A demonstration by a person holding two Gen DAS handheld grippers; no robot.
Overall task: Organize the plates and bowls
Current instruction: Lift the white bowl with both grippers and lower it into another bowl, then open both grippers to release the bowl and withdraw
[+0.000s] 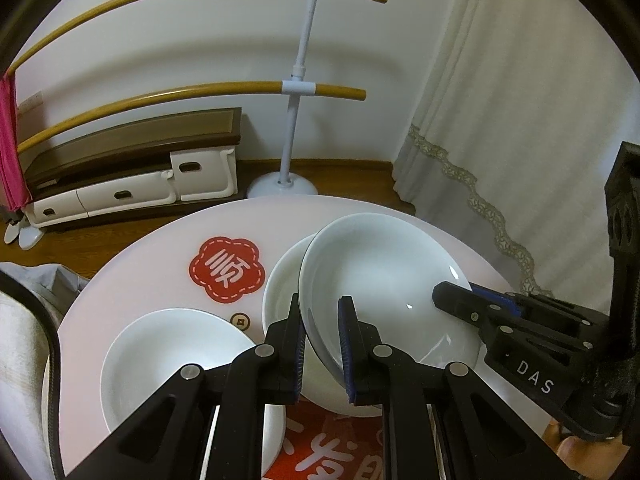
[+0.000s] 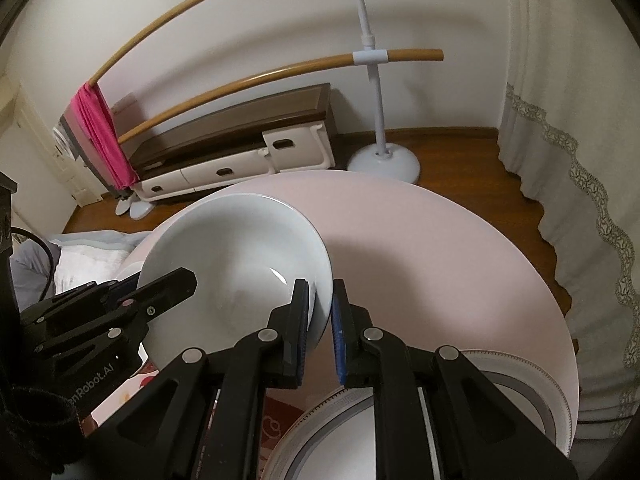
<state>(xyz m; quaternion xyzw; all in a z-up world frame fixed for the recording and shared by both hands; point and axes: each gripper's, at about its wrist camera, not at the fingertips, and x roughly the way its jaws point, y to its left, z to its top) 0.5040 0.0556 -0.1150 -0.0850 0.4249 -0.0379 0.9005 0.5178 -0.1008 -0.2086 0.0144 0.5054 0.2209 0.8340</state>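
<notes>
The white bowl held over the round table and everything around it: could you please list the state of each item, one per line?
Held white bowl: gripped at opposite rims by both grippers, tilted over another bowl.
Left gripper: shut on the bowl's rim.
Right gripper: shut on the opposite rim.
Bowl underneath: resting on the table, partly covered.
Near white bowl: upright, empty.
Patterned plates: lying at the table edge.
Round table: pink top.

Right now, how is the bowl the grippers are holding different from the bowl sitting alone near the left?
The held bowl is tilted with both grippers clamped on its rim; the lone bowl lies flat on the pink table, untouched. The held bowl overlaps another bowl; the lone one stands apart. Both are plain white.
</notes>
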